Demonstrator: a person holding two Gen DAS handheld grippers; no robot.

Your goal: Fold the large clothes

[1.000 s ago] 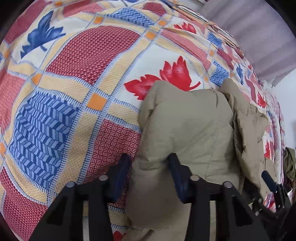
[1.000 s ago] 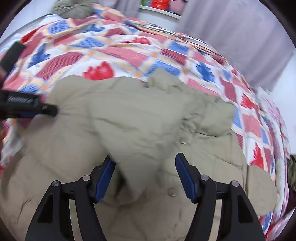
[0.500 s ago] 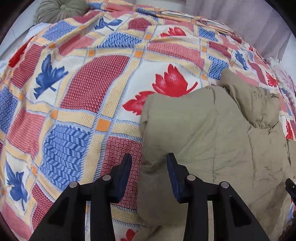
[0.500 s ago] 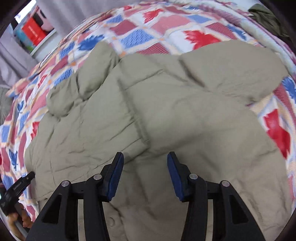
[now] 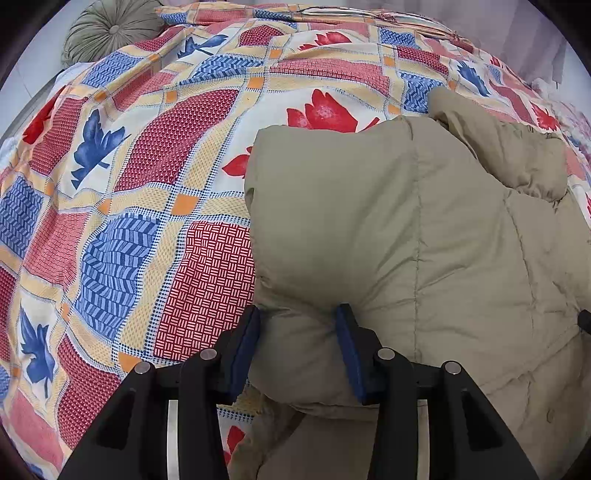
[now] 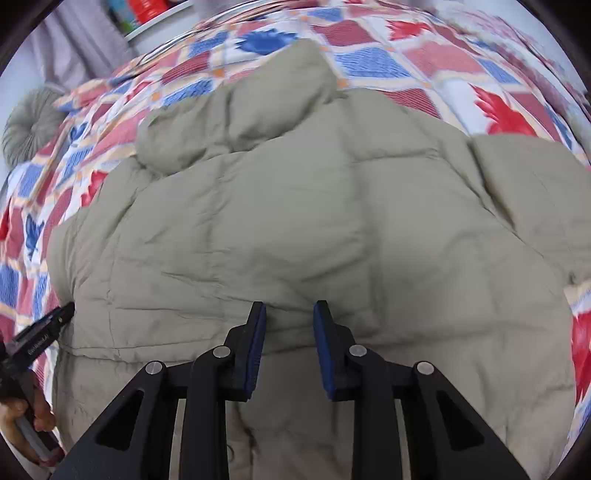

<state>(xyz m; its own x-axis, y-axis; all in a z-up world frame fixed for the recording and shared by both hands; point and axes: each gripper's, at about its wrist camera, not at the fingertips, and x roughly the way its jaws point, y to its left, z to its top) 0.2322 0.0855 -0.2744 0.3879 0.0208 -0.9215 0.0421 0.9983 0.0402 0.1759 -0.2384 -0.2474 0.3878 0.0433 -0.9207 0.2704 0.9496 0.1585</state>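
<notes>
A puffy khaki jacket [image 5: 424, 240] lies on a patchwork bedspread [image 5: 129, 184], its collar end toward the far side. My left gripper [image 5: 297, 325] holds the jacket's near left edge. A thick fold bulges between the blue pads while the jaws ease open slightly. In the right wrist view the jacket [image 6: 314, 221] fills the middle. My right gripper [image 6: 289, 317] points down at its near part, jaws closing on a pinch of fabric between the pads. The left gripper's tip [image 6: 55, 321] and a hand [image 6: 22, 410] show at the left edge.
The red, blue and yellow bedspread [image 6: 480, 74] spreads on all sides of the jacket. A round grey-green cushion [image 5: 110, 29] lies at the bed's far left corner. A grey curtain [image 6: 74, 48] and a shelf with red items [image 6: 147, 11] stand behind the bed.
My right gripper has swung across the jacket and rolled, and its jaws have narrowed a lot. The left gripper has shifted and turned, with the jacket's edge still between its pads.
</notes>
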